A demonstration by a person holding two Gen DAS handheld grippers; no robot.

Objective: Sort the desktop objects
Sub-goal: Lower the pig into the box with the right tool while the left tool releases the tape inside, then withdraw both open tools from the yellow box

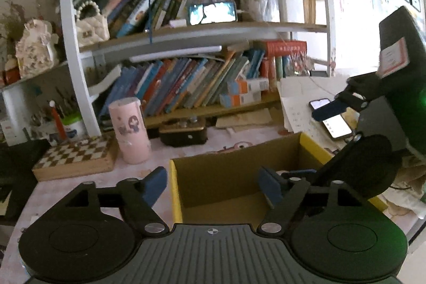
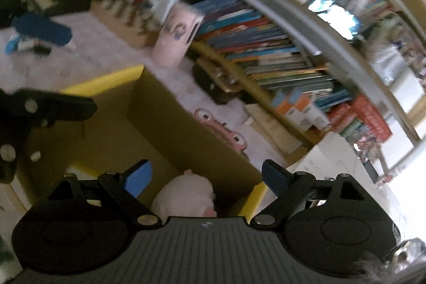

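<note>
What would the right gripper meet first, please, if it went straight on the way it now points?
Probably the soft pink plush toy lying inside the yellow-edged cardboard box; the open right gripper points down at it, though depth is unclear.

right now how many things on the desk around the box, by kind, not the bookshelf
cardboard box: 1
pink toy in the box: 1
pink cylinder: 1
chessboard: 1
phones: 2, one mostly hidden
black case: 1
total: 7

Black left gripper (image 1: 213,186) — blue pads, silver screws, seemingly ribbed grey base.
</note>
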